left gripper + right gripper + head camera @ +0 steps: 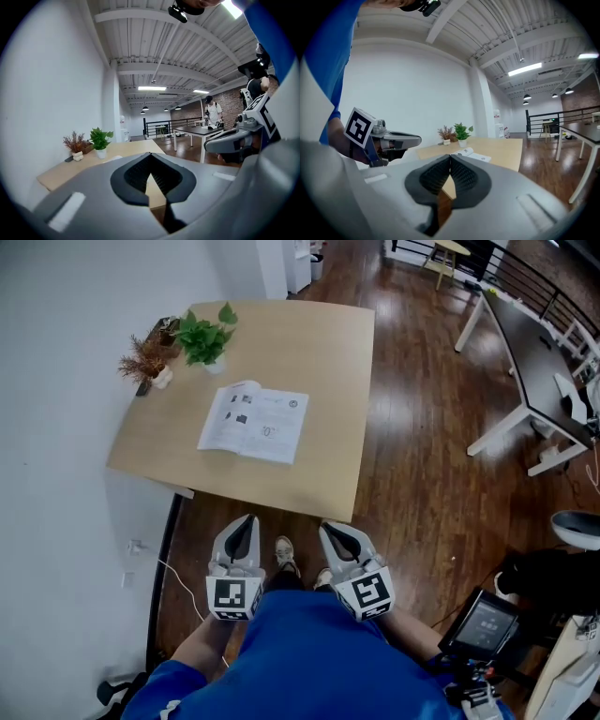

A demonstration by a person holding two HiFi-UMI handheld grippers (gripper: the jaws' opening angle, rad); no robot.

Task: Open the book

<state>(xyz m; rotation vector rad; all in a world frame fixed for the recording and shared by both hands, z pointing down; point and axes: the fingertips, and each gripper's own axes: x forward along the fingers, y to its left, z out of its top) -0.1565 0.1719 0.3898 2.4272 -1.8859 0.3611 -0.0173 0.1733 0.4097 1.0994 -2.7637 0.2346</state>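
The left grey claw [246, 521] is hanging close in front of the person's blue shirt [300, 652]. Its two black ribbed pads are pressing tight together, and it is holding nothing. The right grey claw [329, 527] is hanging just beside it. Its pads are squeezing closed too, with nothing between them. Both claws are pointing forward, and both are hovering over the dark brown wooden floor [412, 474], not over the table.

Just past the claw tips, the near edge of the pale wooden square table [328, 352] is showing. Farther on, the thin white paper book with small pictures [253, 421] is lying flat on that table, well apart from both claws. It is sitting almost straight ahead of the left claw, and ahead and off to the left of the right claw, so the left claw looks like the nearer one. The book is already lying open, with two pages facing up. Its wide side is running across in front of the claws, a little tilted, and its fold is pointing away from them. The left page is curving up a bit near the fold. So the opening job looks done.

Far beyond the book, at the table's back left corner, a green leafy plant in a white pot [204, 338] is standing beside a dry brown bunch in a pale pot [145, 360].
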